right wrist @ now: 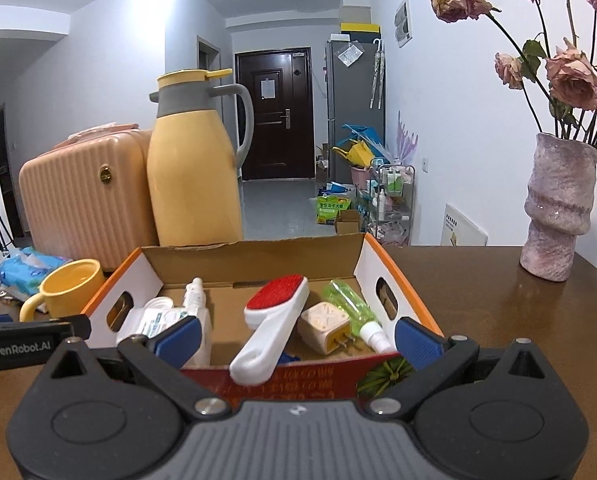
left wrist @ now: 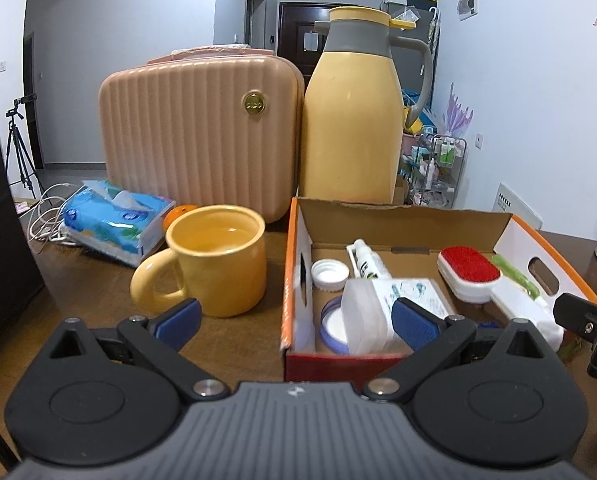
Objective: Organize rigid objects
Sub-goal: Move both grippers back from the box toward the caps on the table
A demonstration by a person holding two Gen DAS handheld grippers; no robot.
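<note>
Brown surface (right wrist: 478,300) | box (right wrist: 398,280) holds brush (right wrist: 274,320), plug (right wrist: 324,326), bottle (right wrist: 348,304) | mug (left wrist: 218,260) beside (left) | left tongs (left wrist: 296,320) spread, empty | right tongs (right wrist: 296,338) spread, empty

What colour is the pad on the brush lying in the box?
Red, set in a white body. The brush in the box shows best in the right wrist view.

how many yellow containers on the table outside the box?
2. A yellow mug stands left of the cardboard box; a tall yellow thermos jug stands behind the box's far wall, beside the pink case. Others may be hidden behind these.
</note>
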